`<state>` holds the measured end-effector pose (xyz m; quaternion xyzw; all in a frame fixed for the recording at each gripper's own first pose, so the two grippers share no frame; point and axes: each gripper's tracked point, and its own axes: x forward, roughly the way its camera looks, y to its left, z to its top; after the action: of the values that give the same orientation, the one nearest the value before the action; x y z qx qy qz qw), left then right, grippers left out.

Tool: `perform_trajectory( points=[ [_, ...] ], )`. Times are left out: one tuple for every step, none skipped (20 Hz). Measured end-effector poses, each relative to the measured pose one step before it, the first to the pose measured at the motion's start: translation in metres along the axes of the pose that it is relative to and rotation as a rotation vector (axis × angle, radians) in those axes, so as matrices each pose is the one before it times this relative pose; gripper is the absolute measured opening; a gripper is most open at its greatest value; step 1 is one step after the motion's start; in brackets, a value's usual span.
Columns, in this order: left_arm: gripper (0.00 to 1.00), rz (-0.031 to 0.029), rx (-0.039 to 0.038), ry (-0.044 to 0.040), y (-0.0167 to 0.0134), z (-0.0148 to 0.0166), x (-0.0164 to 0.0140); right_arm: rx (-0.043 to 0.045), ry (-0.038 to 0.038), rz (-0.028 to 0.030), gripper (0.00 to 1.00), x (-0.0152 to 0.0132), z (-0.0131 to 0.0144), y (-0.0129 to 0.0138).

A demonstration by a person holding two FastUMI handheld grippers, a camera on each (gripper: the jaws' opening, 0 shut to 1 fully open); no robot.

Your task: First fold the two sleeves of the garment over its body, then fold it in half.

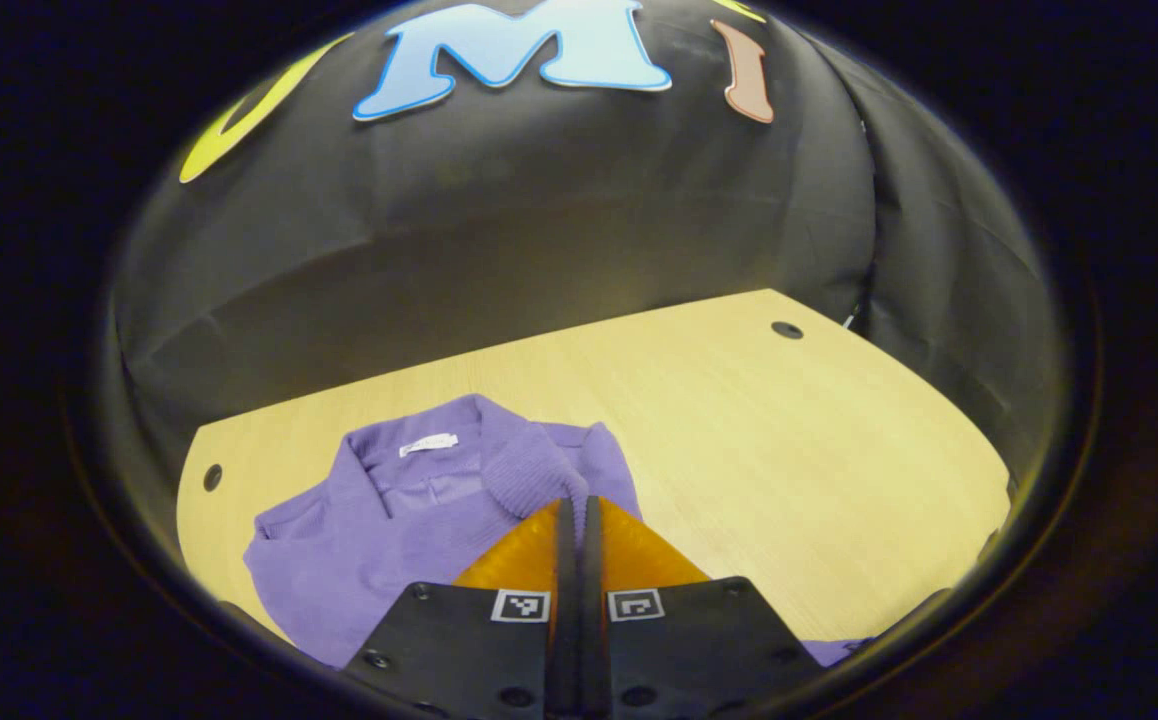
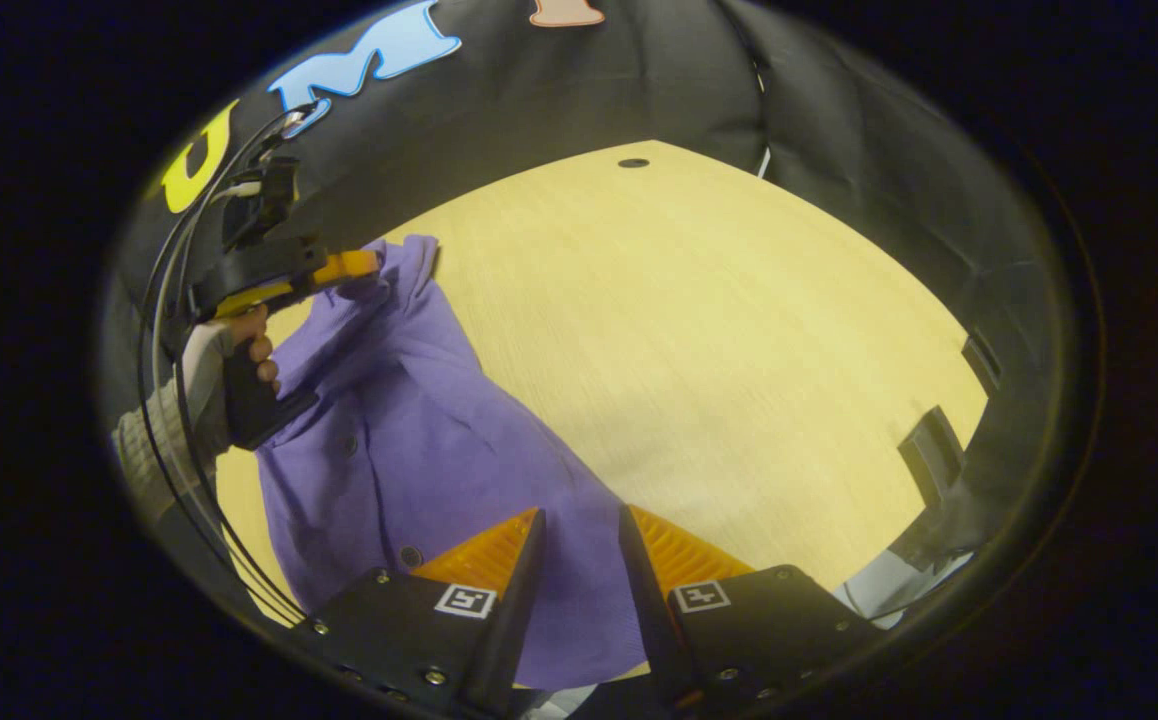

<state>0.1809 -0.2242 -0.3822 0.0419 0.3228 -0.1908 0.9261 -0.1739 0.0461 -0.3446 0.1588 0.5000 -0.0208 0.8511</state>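
A purple buttoned garment lies on the wooden table, collar and white label toward the far side. My left gripper is shut on the garment's ribbed sleeve cuff, lifted over the body. In the right gripper view the garment stretches from upper left to the near edge. There the left gripper, held by a hand, pinches the purple fabric near the collar end. My right gripper stands open just above the garment's lower part.
The booth's black cloth wall rises behind the table. Round holes mark the table's far corners. Bare wood spreads to the right of the garment. A dark fitting sits at the table's right edge. Cables trail from the left gripper.
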Motion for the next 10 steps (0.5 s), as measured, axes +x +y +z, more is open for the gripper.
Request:
perform_trajectory(
  points=[
    [0.07,-0.00338,-0.00962,0.00779,-0.00172,-0.00354,0.00143,-0.00918,0.00752,-0.00458,0.50,0.00051,-0.00331,-0.00216],
    [0.07,-0.00811,-0.01333,0.00108,-0.00126,-0.00035,0.00178,-0.00640,0.00584,-0.00229,0.50,0.00016,-0.00220,-0.00244],
    [0.10,-0.02188,-0.01566,0.00340,-0.00351,-0.00047,-0.00006,-0.00530,0.01008,-0.00399,0.51,0.00006,-0.00284,-0.00187],
    [0.13,0.00371,-0.00427,0.00579,0.00112,-0.00204,-0.00209,-0.00754,0.01167,0.00258,0.52,0.00108,-0.00183,0.00064],
    [0.17,-0.00998,-0.00801,0.00468,-0.00138,-0.00053,-0.00064,-0.01715,0.00748,-0.00177,0.55,0.00141,-0.00137,-0.00053],
    [0.41,-0.00308,-0.00540,0.00552,0.00106,-0.00118,-0.00323,-0.02132,0.00639,-0.00279,0.55,0.00061,-0.00081,-0.00051],
    [0.66,0.00584,-0.00427,-0.00035,0.00304,0.00030,-0.00178,-0.01481,0.00662,0.00057,0.55,0.00116,-0.00127,0.00077],
    [0.90,0.00070,-0.01608,-0.00614,0.00310,0.00200,-0.00296,-0.01737,0.00817,0.00074,0.54,0.00109,-0.00212,0.00060],
    [0.90,0.00198,-0.00938,-0.00324,0.00164,0.00056,-0.00348,-0.00992,0.00515,-0.00496,0.54,0.00182,-0.00195,-0.00088],
    [0.90,0.00876,-0.00908,-0.00628,0.00543,0.00217,-0.00763,-0.01863,0.01039,-0.00804,0.54,0.00131,-0.00219,-0.00086]
  ],
)
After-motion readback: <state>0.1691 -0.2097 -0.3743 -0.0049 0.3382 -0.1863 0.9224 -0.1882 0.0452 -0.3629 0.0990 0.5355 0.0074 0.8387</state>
